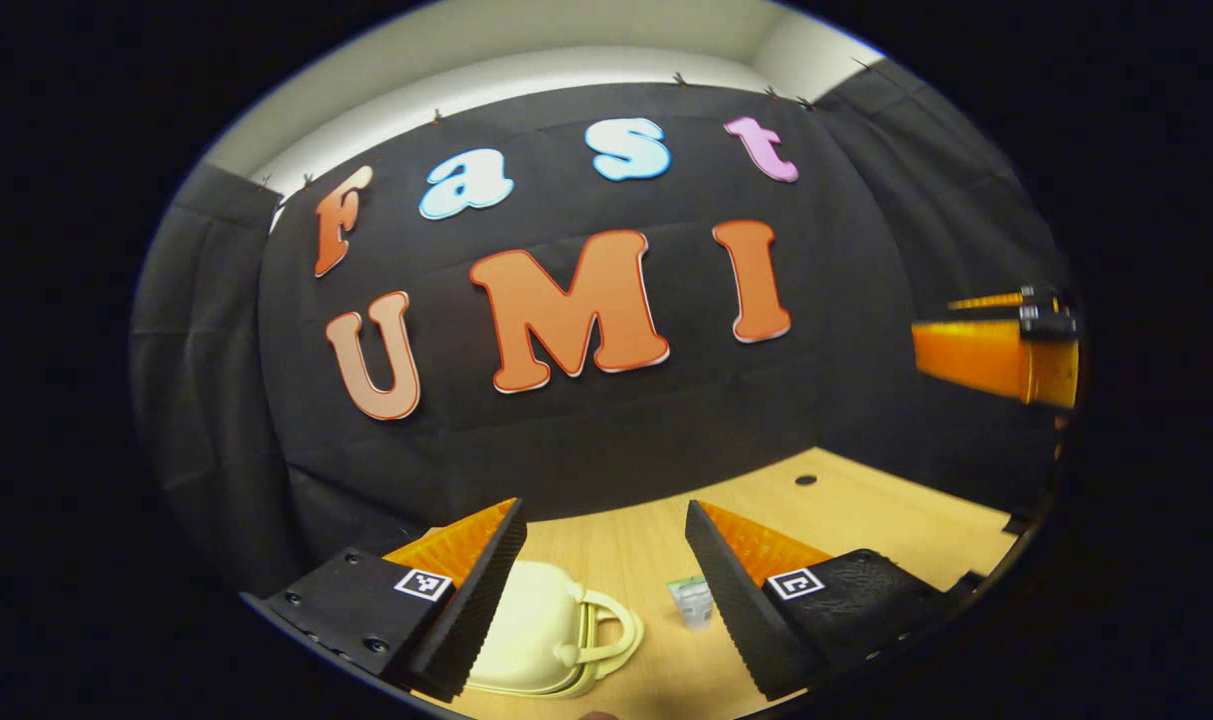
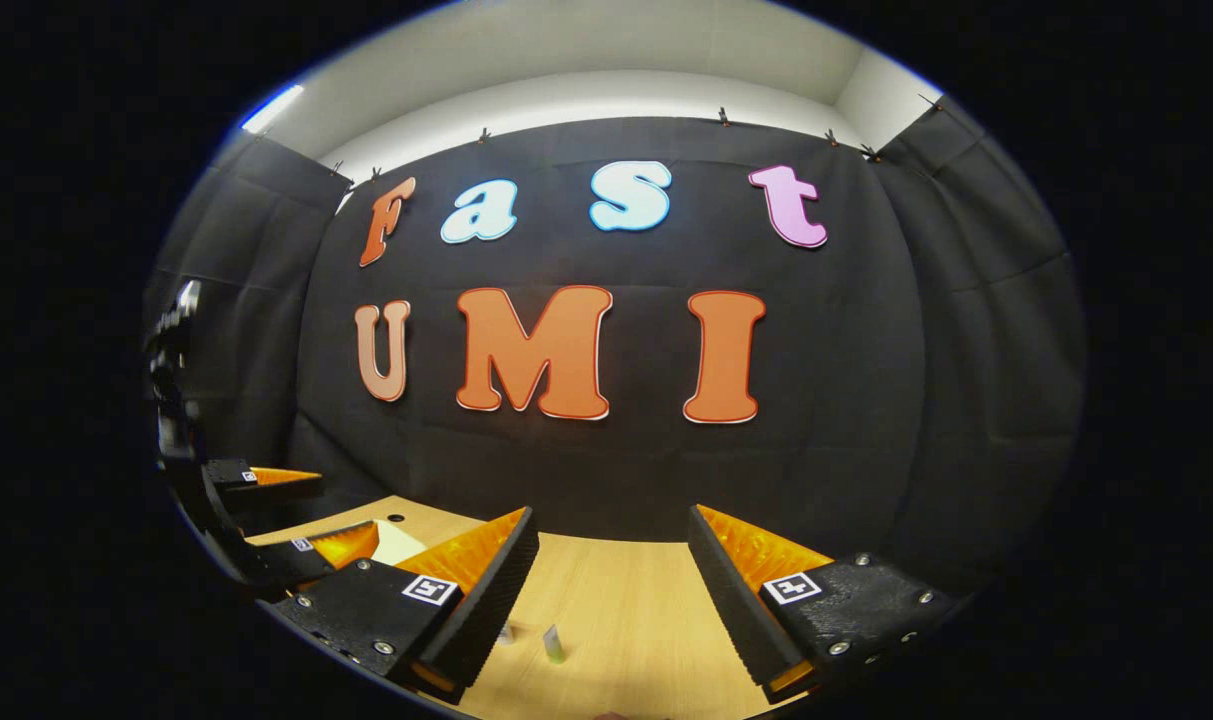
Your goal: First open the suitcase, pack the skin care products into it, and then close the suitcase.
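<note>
Cream-coloured and hard-shelled, the small suitcase [image 1: 536, 625] lies closed on the wooden table [image 1: 866, 520], near and just left of centre, its looped handle [image 1: 611, 635] pointing right. It looks light, rigid and smooth, so it may slip; the handle or lid edge offers the best hold. A small skin care tube [image 1: 691, 600] lies just right. Left gripper [image 1: 606, 580] and right gripper [image 2: 611, 590] hover wide open, holding nothing.

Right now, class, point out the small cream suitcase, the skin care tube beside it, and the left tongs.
suitcase [image 1: 531, 625], left gripper view, on its cream shell by the handle.
skin care tube [image 1: 692, 600], left gripper view, on its pale body.
left tongs [image 1: 606, 590], left gripper view, midway between the tips.
</note>
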A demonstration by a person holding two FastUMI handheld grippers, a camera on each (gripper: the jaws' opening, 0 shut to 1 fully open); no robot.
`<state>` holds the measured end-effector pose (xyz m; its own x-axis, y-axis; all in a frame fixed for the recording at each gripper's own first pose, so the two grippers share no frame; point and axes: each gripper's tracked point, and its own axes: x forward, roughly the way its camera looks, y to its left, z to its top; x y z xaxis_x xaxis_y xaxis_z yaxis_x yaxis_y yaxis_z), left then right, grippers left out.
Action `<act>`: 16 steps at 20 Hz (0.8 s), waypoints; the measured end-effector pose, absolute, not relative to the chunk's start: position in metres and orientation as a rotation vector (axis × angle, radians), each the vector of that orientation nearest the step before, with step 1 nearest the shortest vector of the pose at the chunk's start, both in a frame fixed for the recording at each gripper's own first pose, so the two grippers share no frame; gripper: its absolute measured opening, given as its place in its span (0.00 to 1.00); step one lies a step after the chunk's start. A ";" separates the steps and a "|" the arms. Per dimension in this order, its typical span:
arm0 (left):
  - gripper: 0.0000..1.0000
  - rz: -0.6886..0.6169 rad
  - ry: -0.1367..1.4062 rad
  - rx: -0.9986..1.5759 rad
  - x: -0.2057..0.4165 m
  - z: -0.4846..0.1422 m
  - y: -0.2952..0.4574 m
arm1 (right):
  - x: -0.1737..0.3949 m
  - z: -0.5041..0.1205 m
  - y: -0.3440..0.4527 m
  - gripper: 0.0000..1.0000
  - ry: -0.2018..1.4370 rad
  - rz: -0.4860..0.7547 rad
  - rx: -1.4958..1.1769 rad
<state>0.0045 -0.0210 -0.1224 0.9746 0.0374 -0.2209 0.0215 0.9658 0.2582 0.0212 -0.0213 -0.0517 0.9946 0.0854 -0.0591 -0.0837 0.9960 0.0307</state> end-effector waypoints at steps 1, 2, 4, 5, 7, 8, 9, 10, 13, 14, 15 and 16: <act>0.99 -0.001 0.261 0.311 0.004 -0.138 -0.021 | 0.022 -0.052 -0.026 0.95 0.062 0.077 0.024; 0.98 -0.012 0.294 0.356 0.004 -0.153 -0.021 | 0.023 -0.055 -0.033 0.95 0.066 0.067 0.019; 0.97 -0.048 0.347 0.446 0.005 -0.183 -0.023 | 0.025 -0.061 -0.045 0.95 0.080 0.051 0.011; 0.97 -0.060 0.378 0.495 0.007 -0.200 -0.021 | 0.026 -0.062 -0.050 0.95 0.084 0.045 0.010; 0.97 -0.090 0.449 0.588 0.006 -0.234 -0.018 | 0.028 -0.066 -0.058 0.95 0.089 0.034 0.006; 0.96 -0.094 0.478 0.625 0.007 -0.246 -0.015 | 0.029 -0.067 -0.065 0.95 0.091 0.031 0.006; 0.95 -0.092 0.484 0.649 0.014 -0.257 -0.013 | 0.029 -0.068 -0.068 0.95 0.094 0.024 0.006; 0.95 -0.093 0.505 0.679 0.015 -0.267 -0.010 | 0.030 -0.070 -0.072 0.95 0.096 0.022 0.008; 0.95 -0.084 0.557 0.774 0.015 -0.297 -0.002 | 0.029 -0.073 -0.079 0.95 0.100 0.019 0.011; 0.94 -0.087 0.570 0.809 0.016 -0.306 0.000 | 0.029 -0.075 -0.080 0.95 0.103 0.019 0.009; 0.94 -0.093 0.590 0.847 0.013 -0.315 0.002 | 0.028 -0.076 -0.082 0.95 0.107 0.025 0.006; 0.95 -0.111 0.610 0.888 0.012 -0.324 0.003 | 0.029 -0.078 -0.083 0.95 0.112 0.026 -0.001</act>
